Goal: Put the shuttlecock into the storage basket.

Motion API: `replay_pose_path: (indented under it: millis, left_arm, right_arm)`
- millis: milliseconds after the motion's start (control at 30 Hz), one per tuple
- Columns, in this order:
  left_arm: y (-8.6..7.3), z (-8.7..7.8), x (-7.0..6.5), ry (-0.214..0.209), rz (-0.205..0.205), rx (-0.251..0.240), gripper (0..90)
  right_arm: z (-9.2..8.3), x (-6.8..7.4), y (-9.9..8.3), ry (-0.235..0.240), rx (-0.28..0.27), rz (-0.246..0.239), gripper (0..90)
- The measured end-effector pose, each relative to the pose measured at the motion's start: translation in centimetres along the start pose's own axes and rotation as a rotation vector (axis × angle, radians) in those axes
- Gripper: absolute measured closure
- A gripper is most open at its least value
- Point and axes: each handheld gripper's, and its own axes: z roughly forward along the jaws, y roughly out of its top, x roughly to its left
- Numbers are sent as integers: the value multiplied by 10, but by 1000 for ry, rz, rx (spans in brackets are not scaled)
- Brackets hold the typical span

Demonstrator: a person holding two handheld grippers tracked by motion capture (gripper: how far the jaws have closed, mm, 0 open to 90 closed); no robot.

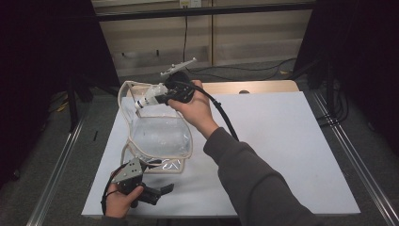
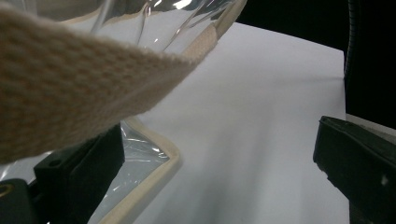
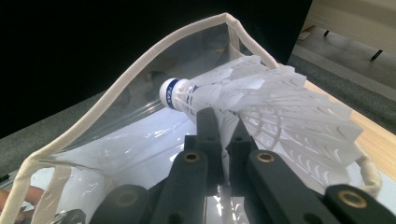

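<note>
One clear bag [image 1: 160, 132] lies on the counter [image 1: 282, 141]. Above its mouth, the right gripper [image 1: 149, 100] pinches one shuttlecock [image 3: 261, 107]; at its near edge, the left gripper [image 1: 162, 189] stands wide open.

Item count: one white feathered shuttlecock [image 3: 261, 100] is showing at the centre of the right gripper view. One clear plastic bag [image 1: 157, 134] with beige webbing trim is lying left of centre in the high view. Two handheld grippers are appearing there: the left gripper [image 1: 160, 192] at lower left, the right gripper [image 1: 143, 101] at upper centre. One white table [image 1: 282, 141] is carrying everything.
</note>
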Motion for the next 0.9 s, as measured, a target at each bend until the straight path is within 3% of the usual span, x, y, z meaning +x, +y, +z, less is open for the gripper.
replay_pose_path:
  millis: [900]
  left_arm:
    - [0,0,1,-2,-7,-5,20]
  right_arm:
    - [22,4,-2,5,20,6,883]
